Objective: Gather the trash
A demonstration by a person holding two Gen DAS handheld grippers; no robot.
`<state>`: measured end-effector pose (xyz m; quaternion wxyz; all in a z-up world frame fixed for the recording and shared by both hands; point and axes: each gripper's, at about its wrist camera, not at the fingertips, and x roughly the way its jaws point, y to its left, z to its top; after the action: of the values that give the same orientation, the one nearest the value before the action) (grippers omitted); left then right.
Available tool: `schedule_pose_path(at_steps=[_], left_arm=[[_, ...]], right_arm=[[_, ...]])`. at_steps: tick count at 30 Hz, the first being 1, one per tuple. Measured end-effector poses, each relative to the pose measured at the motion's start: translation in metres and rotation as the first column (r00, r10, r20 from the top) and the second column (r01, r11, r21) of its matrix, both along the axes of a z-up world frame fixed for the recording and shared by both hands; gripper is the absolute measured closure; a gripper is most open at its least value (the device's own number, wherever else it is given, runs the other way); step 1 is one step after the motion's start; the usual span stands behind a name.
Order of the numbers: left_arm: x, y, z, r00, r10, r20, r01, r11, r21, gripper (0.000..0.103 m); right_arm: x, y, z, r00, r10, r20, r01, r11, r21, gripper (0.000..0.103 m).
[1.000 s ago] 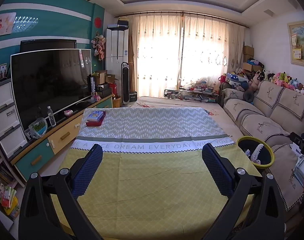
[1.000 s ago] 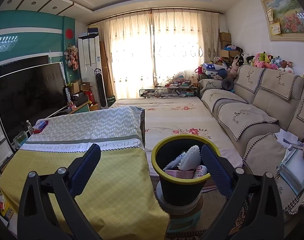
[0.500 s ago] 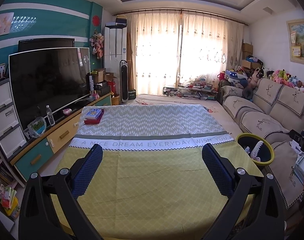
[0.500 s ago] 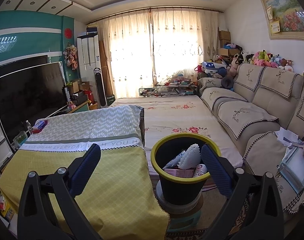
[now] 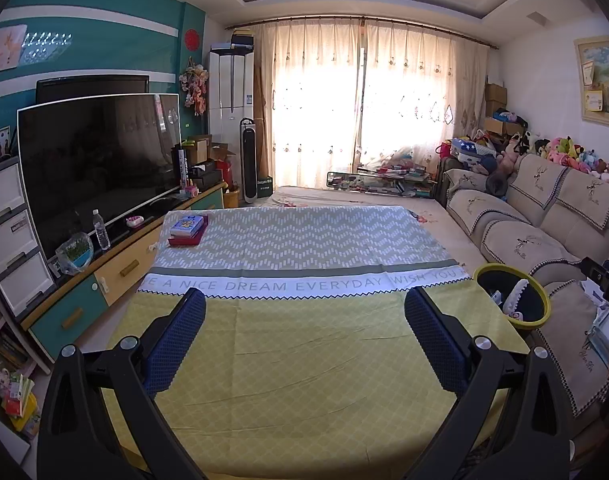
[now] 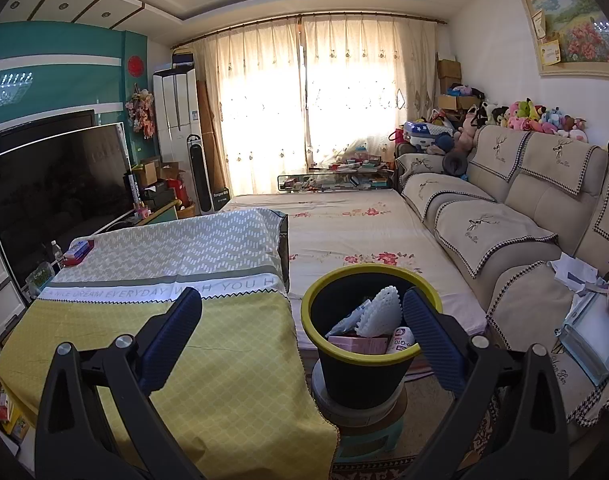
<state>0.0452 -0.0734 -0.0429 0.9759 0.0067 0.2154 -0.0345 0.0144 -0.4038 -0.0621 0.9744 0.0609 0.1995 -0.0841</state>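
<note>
- My right gripper's (image 6: 302,306) right finger (image 6: 428,332) covers part of the bin's (image 6: 344,376) rim and contents.
- Label on the pink packet (image 6: 402,340) in the bin: too small to read.
- Stool (image 6: 368,436) under the bin mostly hidden.
- Left view: bin (image 5: 538,316) interior mostly out of sight.
- Book (image 5: 186,227) cover unreadable.

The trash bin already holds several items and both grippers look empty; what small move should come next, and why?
Probably bring the left gripper forward toward the stacked books at the table's far left corner. Both grippers are open and empty, the bin already holds trash, and nothing else lies on the tablecloth. Whether the books count as trash is unclear.
</note>
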Motion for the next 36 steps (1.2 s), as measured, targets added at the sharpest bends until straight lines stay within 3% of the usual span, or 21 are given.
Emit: schedule_pose_path(at_steps=[36], left_arm=[[-0.0011, -0.0038, -0.0070, 1.000, 0.006, -0.012, -0.006, 1.000, 0.012, 0.005]], right_arm=[[0.0018, -0.0015, -0.0066, 1.000, 0.002, -0.012, -0.002, 1.000, 0.003, 0.007]])
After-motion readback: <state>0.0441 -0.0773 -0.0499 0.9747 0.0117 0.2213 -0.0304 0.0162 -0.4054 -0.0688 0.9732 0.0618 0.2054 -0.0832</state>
